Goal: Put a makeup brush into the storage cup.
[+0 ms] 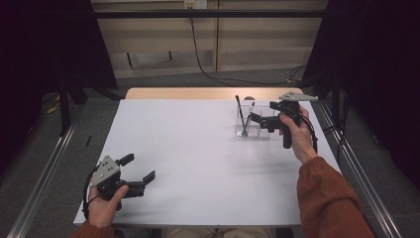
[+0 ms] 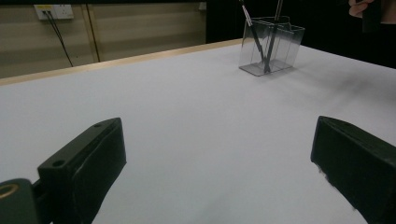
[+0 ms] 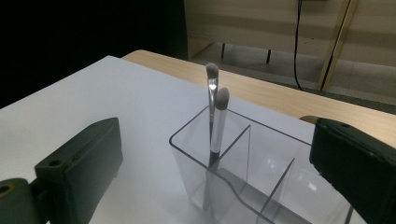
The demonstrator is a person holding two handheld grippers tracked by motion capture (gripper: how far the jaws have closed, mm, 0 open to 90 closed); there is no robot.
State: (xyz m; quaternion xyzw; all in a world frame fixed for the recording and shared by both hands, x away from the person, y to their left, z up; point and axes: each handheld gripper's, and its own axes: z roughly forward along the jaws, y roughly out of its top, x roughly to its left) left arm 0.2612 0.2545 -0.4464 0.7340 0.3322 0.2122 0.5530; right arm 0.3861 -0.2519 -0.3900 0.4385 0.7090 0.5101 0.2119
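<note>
A clear acrylic organizer (image 1: 251, 128) with several compartments stands on the white table (image 1: 198, 148) at the far right. Two makeup brushes (image 1: 239, 113) stand upright in its left compartment, bristles up. In the right gripper view the taller brush (image 3: 211, 88) and the shorter brush (image 3: 219, 122) lean together inside the organizer (image 3: 243, 172). My right gripper (image 1: 258, 121) hovers open just above the organizer's right part, holding nothing. My left gripper (image 1: 140, 166) rests open near the front left corner, empty; its view has the organizer (image 2: 271, 46) far off.
A bare wooden strip (image 1: 208, 93) runs along the table's far edge. Cables (image 1: 203, 64) hang on the wall behind. Metal rails (image 1: 44, 173) flank the table. The person's orange sleeve (image 1: 332, 198) comes in at the lower right.
</note>
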